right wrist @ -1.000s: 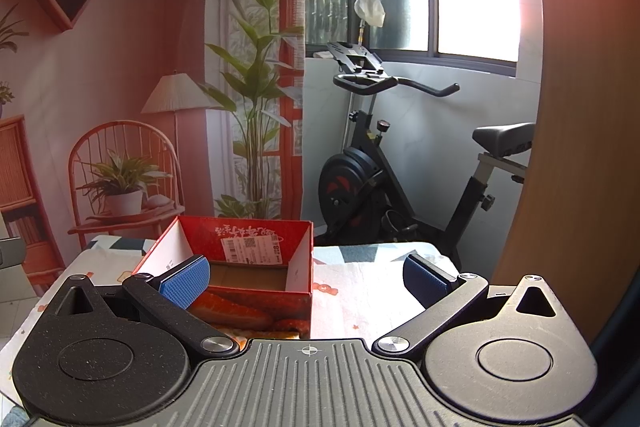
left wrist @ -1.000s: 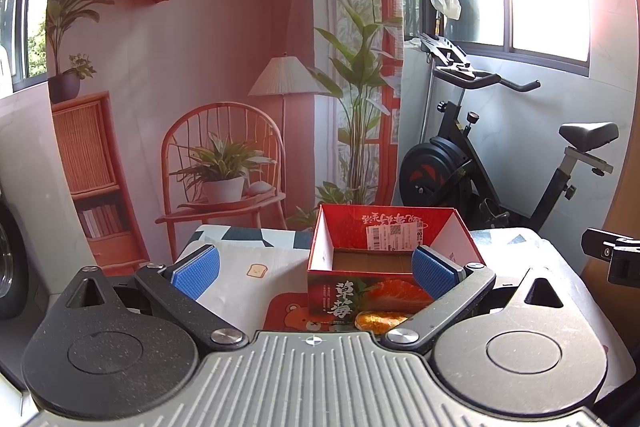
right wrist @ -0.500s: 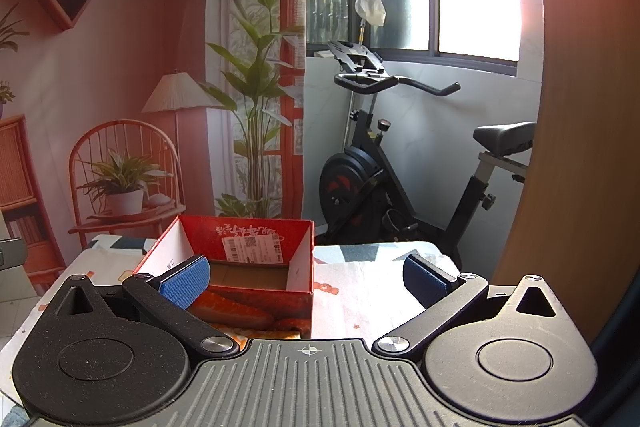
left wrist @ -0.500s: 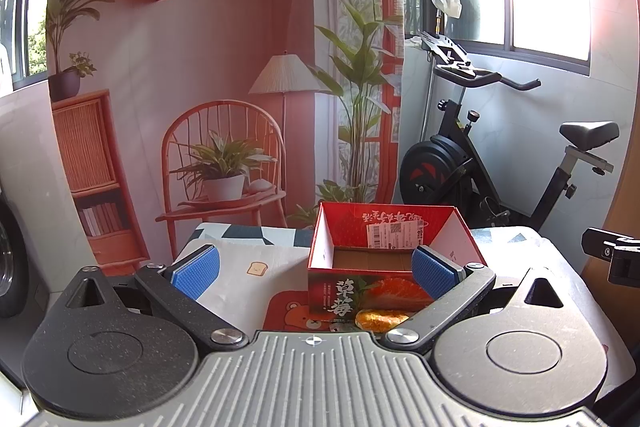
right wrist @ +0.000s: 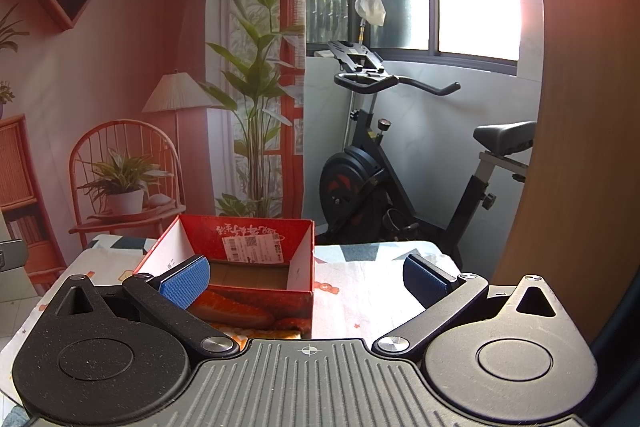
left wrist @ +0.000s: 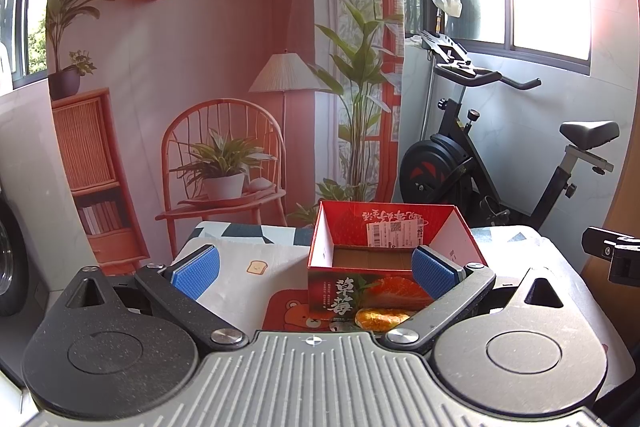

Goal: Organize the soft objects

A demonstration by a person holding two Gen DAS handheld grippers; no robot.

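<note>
The red cardboard box (left wrist: 390, 273) stands open-topped on the table (left wrist: 248, 255), its brown floor bare as far as I can see and a white shipping label (left wrist: 394, 231) stuck on its inner back wall. Just in front of it, touching or nearly touching its printed front face, lies a small orange soft object (left wrist: 378, 319), partly hidden behind my left gripper's right finger. My left gripper (left wrist: 315, 271) hovers near the box with its jaws spread wide and nothing between the blue pads (left wrist: 196, 269). My right gripper (right wrist: 306, 281) is spread just as wide and also holds nothing; from its view the box (right wrist: 256, 291) sits toward the left, behind its left pad. The table wears a white cloth with cartoon bears (left wrist: 294, 311). Behind the table stands a black exercise bike (right wrist: 400, 163), beside a printed backdrop of a chair and plants (left wrist: 224, 163).
</note>
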